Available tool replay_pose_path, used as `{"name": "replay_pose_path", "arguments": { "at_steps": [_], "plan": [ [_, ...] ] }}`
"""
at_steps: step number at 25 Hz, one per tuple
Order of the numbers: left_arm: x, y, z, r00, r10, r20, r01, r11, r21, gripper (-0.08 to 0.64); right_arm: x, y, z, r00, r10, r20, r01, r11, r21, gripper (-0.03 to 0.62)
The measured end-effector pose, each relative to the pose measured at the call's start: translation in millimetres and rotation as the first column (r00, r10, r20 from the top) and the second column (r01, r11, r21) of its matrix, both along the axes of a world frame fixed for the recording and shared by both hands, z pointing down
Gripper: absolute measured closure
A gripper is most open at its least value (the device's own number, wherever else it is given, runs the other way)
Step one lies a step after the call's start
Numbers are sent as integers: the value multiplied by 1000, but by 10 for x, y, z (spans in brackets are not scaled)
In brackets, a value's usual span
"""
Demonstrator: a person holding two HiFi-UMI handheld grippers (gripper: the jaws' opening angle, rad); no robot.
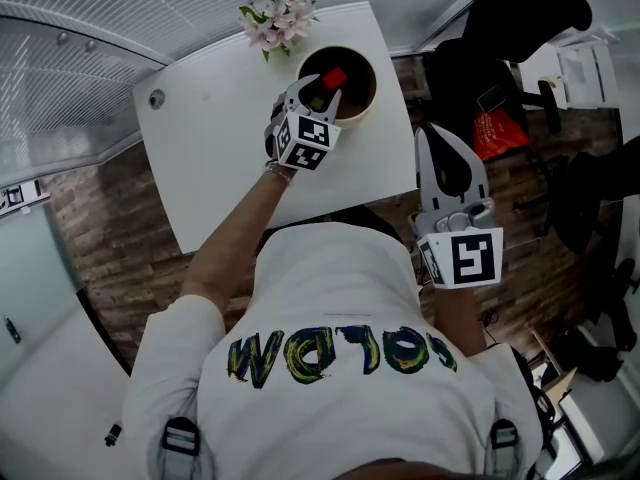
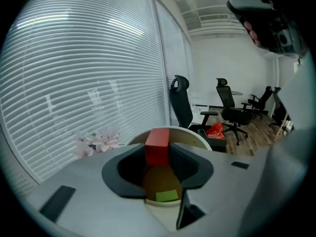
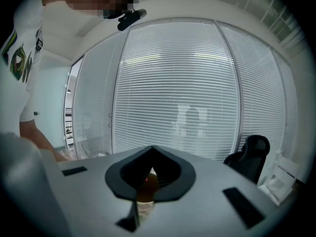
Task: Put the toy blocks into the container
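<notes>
Left tongs (image 1: 325,86) are right over the round tan bowl (image 1: 362,103), and they're clenched on a red toy block (image 1: 334,77), pads pressing its two sides. From the left gripper view the block hangs just above the bowl's near rim, not touching it. Down inside the bowl lies a green block (image 2: 167,196), flat on the bottom. The bowl sits at the far end of the white worktop (image 1: 220,138), with a spray of pink artificial flowers (image 1: 280,18) just beside it on the left. Off to the bowl's right, past the worktop's edge and over the wood floor, the right tongs (image 1: 426,133) hang with jaws closed together, nothing between them. Black office chairs (image 1: 480,78) stand beyond the bowl to the right.
</notes>
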State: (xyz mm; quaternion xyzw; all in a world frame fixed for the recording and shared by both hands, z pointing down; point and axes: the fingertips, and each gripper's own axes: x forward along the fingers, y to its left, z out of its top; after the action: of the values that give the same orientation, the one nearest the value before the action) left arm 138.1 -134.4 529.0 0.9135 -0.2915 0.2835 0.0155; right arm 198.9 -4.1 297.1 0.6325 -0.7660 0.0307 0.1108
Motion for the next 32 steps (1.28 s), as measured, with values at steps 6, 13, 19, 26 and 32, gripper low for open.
{"name": "replay_pose_path", "arguments": {
  "at_steps": [6,13,19,26,32],
  "plan": [
    [-77,-16,-16,1000,-25,-13,25,1000,-1,364,-21,1,-2,1000,-9,-1,9,1000,1,583],
    [-431,59,-384,983,-127,-134,128,992,-6,411,-108,-49,5,999,-44,4,44,999,4,583],
    [-891,187,-966,940,-223,-258,232,973,5,442,-297,-141,-45,994,-106,5,106,994,21,583],
    [-1411,406,-1737,871,-292,-395,340,939,55,492,-593,-238,-124,981,-191,5,191,981,43,583],
    [-1738,685,-2185,839,-312,-446,400,909,117,509,-894,-272,-221,963,-270,3,270,961,62,583]
  ]
}}
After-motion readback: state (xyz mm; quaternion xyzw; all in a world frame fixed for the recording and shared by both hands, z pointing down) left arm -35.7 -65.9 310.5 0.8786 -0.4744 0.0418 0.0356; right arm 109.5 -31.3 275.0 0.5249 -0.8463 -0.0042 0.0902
